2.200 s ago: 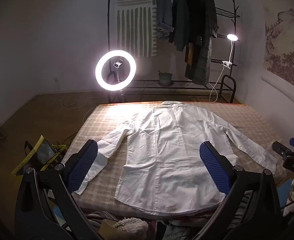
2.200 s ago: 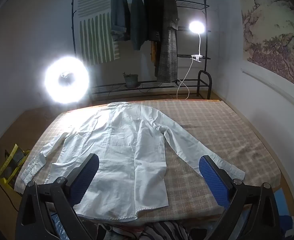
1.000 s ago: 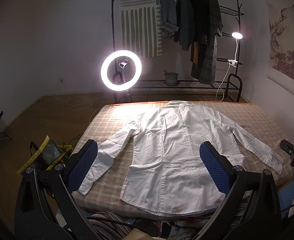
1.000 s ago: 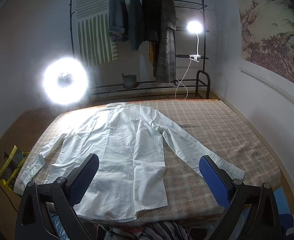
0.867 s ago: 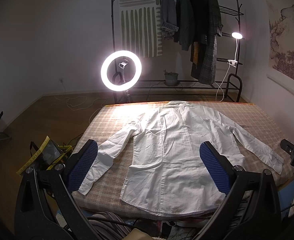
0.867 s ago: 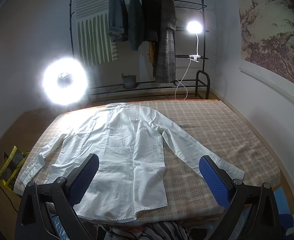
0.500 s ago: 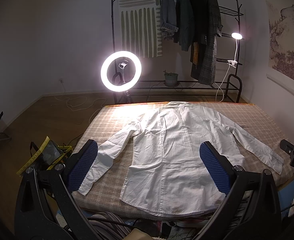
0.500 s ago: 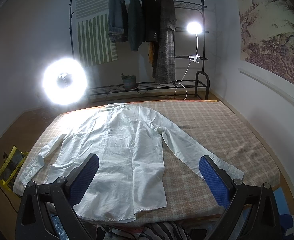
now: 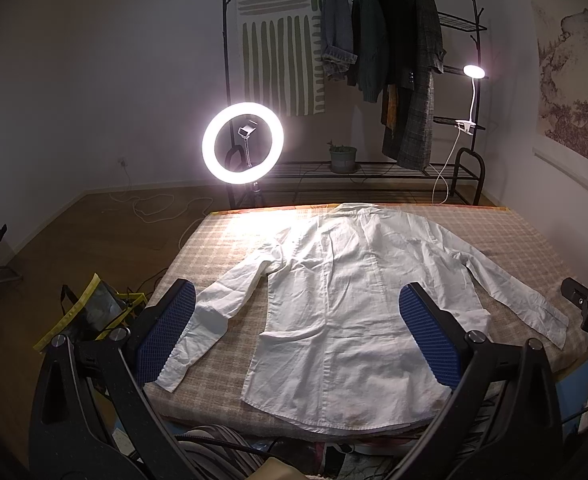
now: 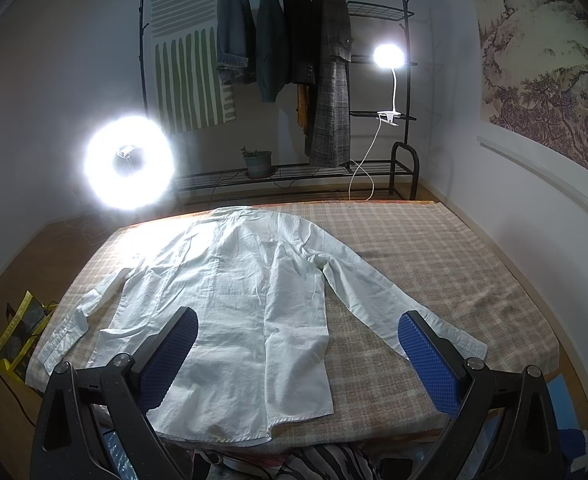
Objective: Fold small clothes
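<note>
Our left claw [image 9: 296, 334] hangs wide and empty above the hem; our right claw [image 10: 298, 354] is wide too, gripping nothing. The white shirt [image 9: 358, 292] lies flat on the bed [image 10: 454, 264], sleeves splayed. The risk, we judge: pinch one layer only, or snag the plaid cover, and the fold drags crooked, bunching the near sleeve [image 10: 398, 308].

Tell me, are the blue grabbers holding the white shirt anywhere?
No. The left gripper and right gripper are both open and empty; the white shirt lies flat on the bed, untouched.
</note>
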Tool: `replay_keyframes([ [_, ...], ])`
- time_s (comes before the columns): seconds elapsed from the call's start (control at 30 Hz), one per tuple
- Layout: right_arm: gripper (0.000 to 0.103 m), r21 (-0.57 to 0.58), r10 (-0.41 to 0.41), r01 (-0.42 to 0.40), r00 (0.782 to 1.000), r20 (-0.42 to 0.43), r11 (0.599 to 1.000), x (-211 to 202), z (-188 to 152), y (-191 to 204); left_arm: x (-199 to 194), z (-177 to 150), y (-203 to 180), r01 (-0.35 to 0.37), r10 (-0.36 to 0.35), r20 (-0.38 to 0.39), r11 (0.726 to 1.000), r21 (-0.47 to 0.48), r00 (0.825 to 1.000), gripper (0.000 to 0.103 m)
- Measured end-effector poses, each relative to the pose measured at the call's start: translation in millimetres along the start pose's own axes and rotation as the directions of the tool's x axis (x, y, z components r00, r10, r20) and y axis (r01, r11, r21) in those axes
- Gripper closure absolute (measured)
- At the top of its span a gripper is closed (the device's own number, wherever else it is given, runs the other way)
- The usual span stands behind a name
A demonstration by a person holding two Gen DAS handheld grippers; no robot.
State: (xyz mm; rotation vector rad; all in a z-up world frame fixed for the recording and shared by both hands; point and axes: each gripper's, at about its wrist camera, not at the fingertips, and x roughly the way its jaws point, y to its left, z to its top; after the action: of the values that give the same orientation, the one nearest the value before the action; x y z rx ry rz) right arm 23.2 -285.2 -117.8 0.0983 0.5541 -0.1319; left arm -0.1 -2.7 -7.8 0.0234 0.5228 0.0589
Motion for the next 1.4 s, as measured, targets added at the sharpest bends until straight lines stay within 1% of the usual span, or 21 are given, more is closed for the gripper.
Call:
replay_keyframes([
  [0.63, 0.002, -0.015, -0.007, 0.007, 1.000, 0.007, 1.000, 2, 3, 4, 0, -1, 0, -0.003, 0.003, 0.001, 1.000, 0.002, 1.000, 0.000],
  [0.93, 0.002, -0.036, 0.000, 0.000, 1.000, 0.008, 0.999, 7, 4, 15, 21, -2, 18, -0.030, 0.030, -0.009, 0.999, -0.011, 1.000, 0.000],
  [1.03, 0.002, -0.051, 0.005, -0.005, 1.000, 0.005, 0.999, 10, 5, 21, 34, -5, 29, -0.041, 0.041, -0.009, 0.999, -0.021, 0.999, 0.000],
  [1.13, 0.002, -0.059, 0.010, -0.010, 1.000, 0.000, 0.998, 14, 4, 27, 56, -10, 48, -0.072, 0.072, -0.014, 0.997, -0.004, 0.997, 0.000],
  [1.2, 0.002, -0.063, 0.013, -0.013, 1.000, -0.006, 0.998, 18, 4, 30, 74, -14, 62, -0.086, 0.086, -0.033, 0.996, -0.001, 0.996, 0.000],
  [1.23, 0.002, -0.065, 0.013, -0.014, 1.000, -0.009, 0.998, 20, 4, 32, 81, -16, 68, -0.082, 0.082, -0.045, 0.997, -0.003, 0.996, 0.000],
  [1.27, 0.002, -0.067, 0.014, -0.014, 1.000, -0.012, 0.998, 21, 3, 33, 95, -20, 79, -0.074, 0.073, -0.075, 0.997, -0.011, 0.995, 0.001],
  [1.33, 0.002, -0.076, 0.013, -0.015, 1.000, -0.015, 0.997, 26, 3, 38, 118, -27, 99, -0.060, 0.055, -0.129, 0.998, -0.035, 0.990, 0.007],
  [1.4, 0.002, -0.081, 0.014, -0.016, 1.000, -0.022, 0.997, 32, 2, 41, 141, -38, 119, -0.069, 0.058, -0.180, 0.996, -0.055, 0.982, 0.013],
])
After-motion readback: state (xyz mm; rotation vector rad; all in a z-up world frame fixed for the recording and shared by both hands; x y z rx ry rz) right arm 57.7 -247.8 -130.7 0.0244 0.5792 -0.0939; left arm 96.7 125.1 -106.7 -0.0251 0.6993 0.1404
